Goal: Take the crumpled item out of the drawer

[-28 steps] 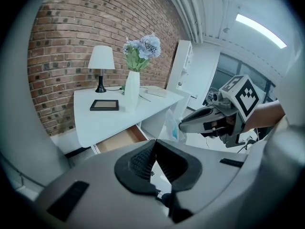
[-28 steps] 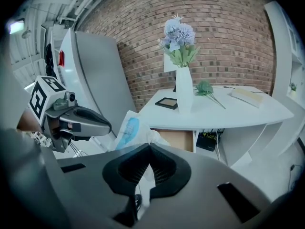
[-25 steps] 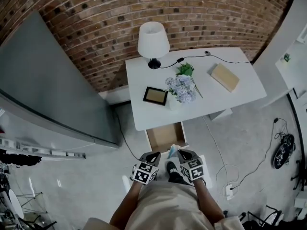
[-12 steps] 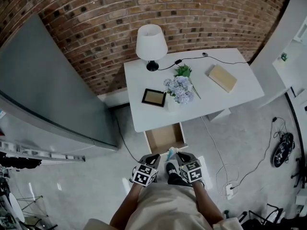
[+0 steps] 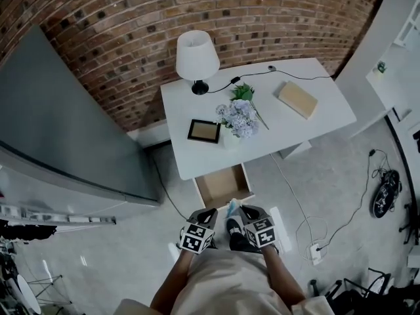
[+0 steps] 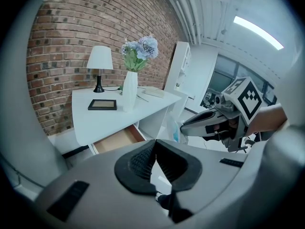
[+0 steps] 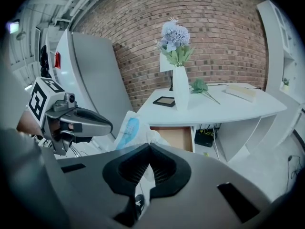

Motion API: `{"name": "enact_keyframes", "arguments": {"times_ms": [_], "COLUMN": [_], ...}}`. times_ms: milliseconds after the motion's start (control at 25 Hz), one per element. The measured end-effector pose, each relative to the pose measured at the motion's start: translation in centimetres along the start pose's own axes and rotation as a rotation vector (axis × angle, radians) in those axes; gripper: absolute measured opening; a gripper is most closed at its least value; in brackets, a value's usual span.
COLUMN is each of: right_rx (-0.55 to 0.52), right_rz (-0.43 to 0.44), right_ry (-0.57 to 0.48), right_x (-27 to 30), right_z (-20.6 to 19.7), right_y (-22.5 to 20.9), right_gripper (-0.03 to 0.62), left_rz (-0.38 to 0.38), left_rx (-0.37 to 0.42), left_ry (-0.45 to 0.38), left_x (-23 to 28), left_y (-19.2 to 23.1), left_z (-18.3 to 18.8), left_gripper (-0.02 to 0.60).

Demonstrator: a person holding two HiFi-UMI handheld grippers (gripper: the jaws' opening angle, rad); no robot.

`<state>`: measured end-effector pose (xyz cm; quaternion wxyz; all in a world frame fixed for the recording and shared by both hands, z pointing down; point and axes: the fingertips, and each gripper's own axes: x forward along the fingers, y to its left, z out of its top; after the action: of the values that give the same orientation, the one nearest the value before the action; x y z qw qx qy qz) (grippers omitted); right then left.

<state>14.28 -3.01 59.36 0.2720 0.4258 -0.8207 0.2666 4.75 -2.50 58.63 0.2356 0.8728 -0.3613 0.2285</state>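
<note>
The crumpled item (image 5: 232,207) is a white and blue wrapper. My right gripper (image 5: 244,210) is shut on it, close to my body and in front of the open drawer (image 5: 223,186). In the right gripper view the wrapper (image 7: 128,130) sticks up from between the jaws of the right gripper (image 7: 149,147). My left gripper (image 5: 209,212) hangs beside it on the left, shut, with nothing between its pads (image 6: 143,159). The left gripper view shows the wrapper (image 6: 174,128) at the tip of the right gripper (image 6: 183,127). The drawer's wooden bottom (image 7: 176,136) looks bare.
The white desk (image 5: 315,120) carries a lamp (image 5: 197,56), a picture frame (image 5: 204,130), a vase of flowers (image 5: 237,118) and a tan box (image 5: 297,99). A tall grey cabinet (image 5: 65,130) stands at the left. Cables and a power strip (image 5: 316,252) lie on the floor at the right.
The head view has swung a little, so the desk sits further left in the frame. Both grippers keep their places and the right one keeps its hold.
</note>
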Motion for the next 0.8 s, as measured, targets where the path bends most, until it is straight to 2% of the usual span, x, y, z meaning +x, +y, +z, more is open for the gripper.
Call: {"name": "enact_keyframes", "arguments": {"times_ms": [800], "right_rx": [-0.009], "right_rz": [-0.01], "right_ry": [-0.003], "right_x": [0.38], "right_z": [0.67], "right_y": [-0.48], "right_gripper": [0.026], "left_rz": [0.005], "left_rx": [-0.039], "left_ry": [-0.007], "left_x": [-0.48], "left_y": [0.7], "left_z": [-0.05], "left_gripper": [0.017]}}
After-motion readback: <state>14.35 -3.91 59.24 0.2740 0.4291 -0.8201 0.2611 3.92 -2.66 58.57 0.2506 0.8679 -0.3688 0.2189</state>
